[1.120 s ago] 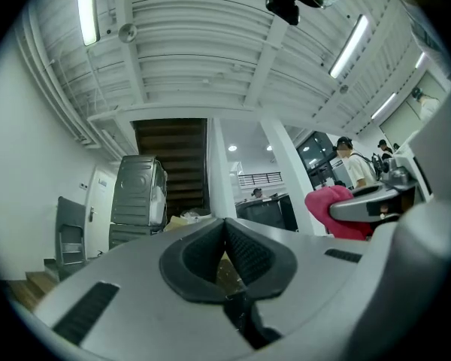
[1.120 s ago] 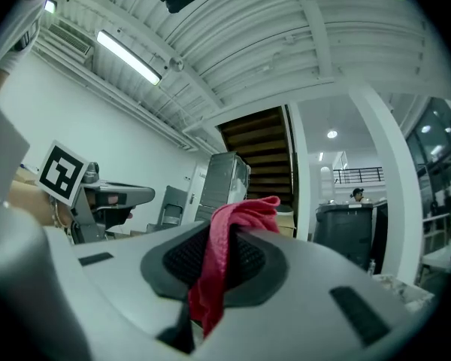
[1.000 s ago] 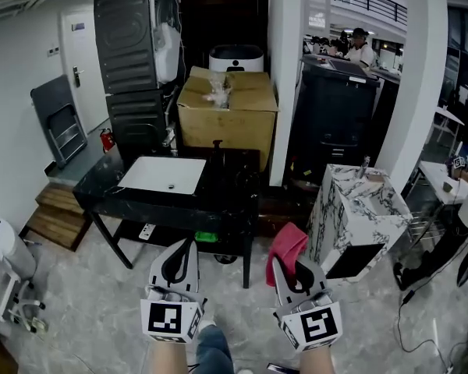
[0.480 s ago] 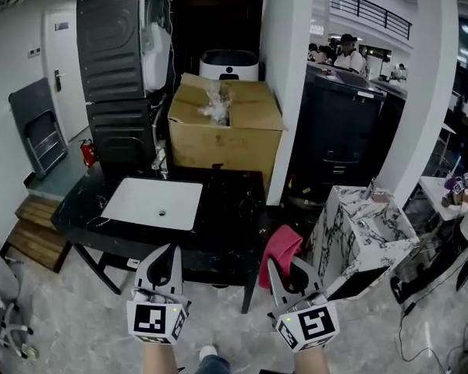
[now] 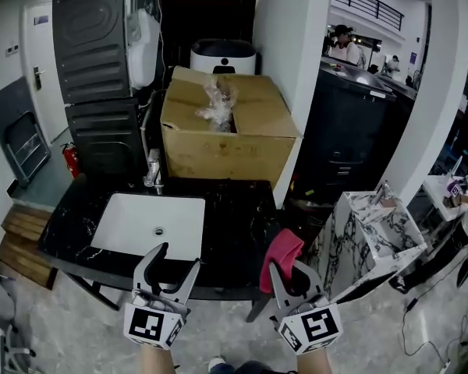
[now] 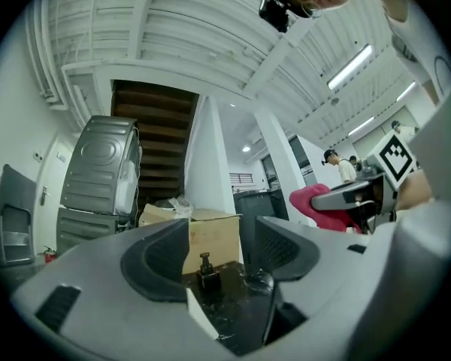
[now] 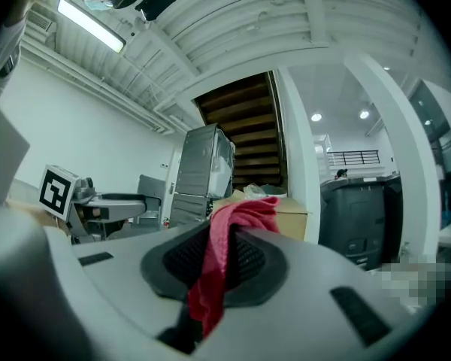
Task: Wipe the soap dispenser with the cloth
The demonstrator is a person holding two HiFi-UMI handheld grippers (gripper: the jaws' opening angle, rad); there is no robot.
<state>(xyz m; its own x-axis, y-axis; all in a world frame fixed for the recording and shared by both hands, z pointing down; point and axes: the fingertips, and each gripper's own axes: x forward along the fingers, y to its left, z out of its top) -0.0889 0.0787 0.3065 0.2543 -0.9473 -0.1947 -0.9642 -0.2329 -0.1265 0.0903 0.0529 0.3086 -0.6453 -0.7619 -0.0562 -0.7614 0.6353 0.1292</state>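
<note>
The left gripper (image 5: 175,257) is held at the seven o'clock of the head view, over the near edge of a black marble countertop (image 5: 235,223). Its jaws are spread wide, having just been opening, and nothing is clasped between them. Through their gap in the left gripper view, a small black soap dispenser (image 6: 205,270) with a pump top is seen at twelve o'clock, standing upright on the countertop, well apart from the pads. In the head view the dispenser cannot be made out against the dark stone. The right gripper (image 5: 286,272) is held at the five o'clock of the head view, beside the left one, and its jaws are clamped on a red cloth (image 5: 279,254). In the right gripper view the cloth (image 7: 219,253) is pinched between the pads, bunched above them and hanging down in a fold below. A white sink basin (image 5: 151,226) is set into the countertop at eleven o'clock from the left gripper, with a chrome faucet (image 5: 151,173) at its far edge. A cardboard box (image 5: 222,135) stands behind the counter at twelve o'clock, and dark stacked appliances (image 5: 93,61) rise at ten o'clock. A white marbled cabinet (image 5: 373,236) stands at three o'clock from the right gripper.
</note>
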